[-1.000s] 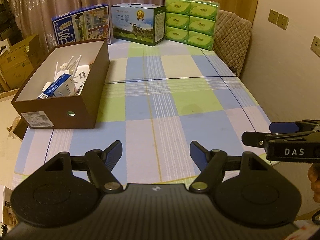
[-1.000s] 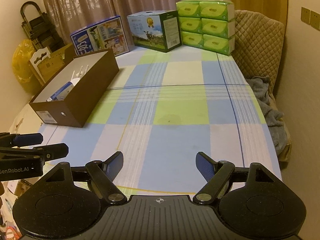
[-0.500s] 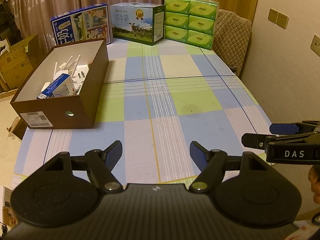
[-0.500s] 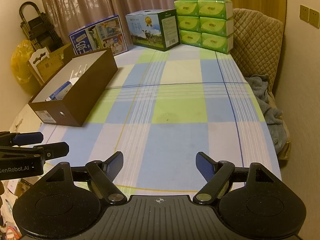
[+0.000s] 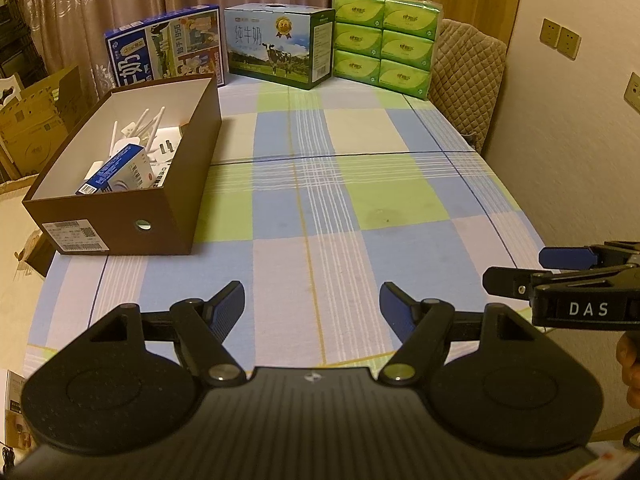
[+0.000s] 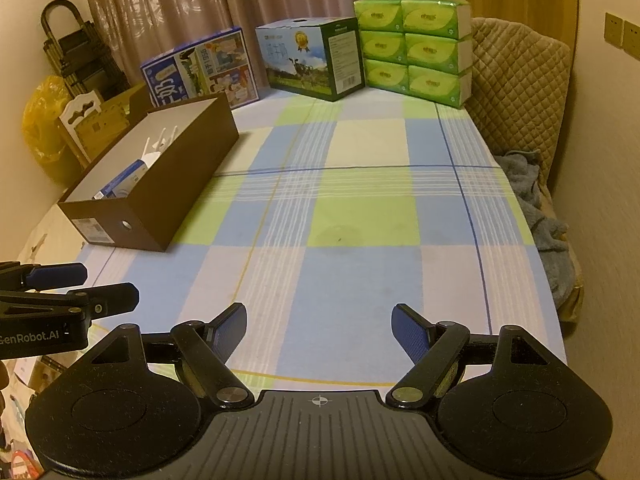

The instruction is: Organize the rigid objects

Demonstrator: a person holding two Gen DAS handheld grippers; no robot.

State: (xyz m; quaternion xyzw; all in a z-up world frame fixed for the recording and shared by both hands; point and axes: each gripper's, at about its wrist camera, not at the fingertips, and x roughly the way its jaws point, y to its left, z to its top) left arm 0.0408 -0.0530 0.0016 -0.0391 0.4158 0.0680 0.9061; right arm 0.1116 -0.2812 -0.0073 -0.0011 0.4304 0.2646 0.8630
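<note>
A brown cardboard box point(image 5: 168, 216) point(image 6: 188, 184) stands on the left side of the checked tablecloth point(image 5: 360, 208) point(image 6: 360, 220). Inside it lie a blue and white carton point(image 5: 116, 170) point(image 6: 120, 184) and a white device with thin antennas point(image 5: 140, 128) point(image 6: 160, 142). My left gripper point(image 5: 312, 300) hovers open over the near edge of the table, nothing between its fingers. My right gripper point(image 6: 319, 322) is open too, beside it and equally empty. Each gripper shows at the edge of the other's view.
Along the far edge stand a blue milk carton case point(image 5: 164, 52) point(image 6: 200, 72), a green and white milk case point(image 5: 280, 52) point(image 6: 312, 60) and a stack of green tissue packs point(image 5: 384, 36) point(image 6: 412, 44). A quilted chair point(image 6: 520, 92) with grey cloth point(image 6: 536, 200) is on the right.
</note>
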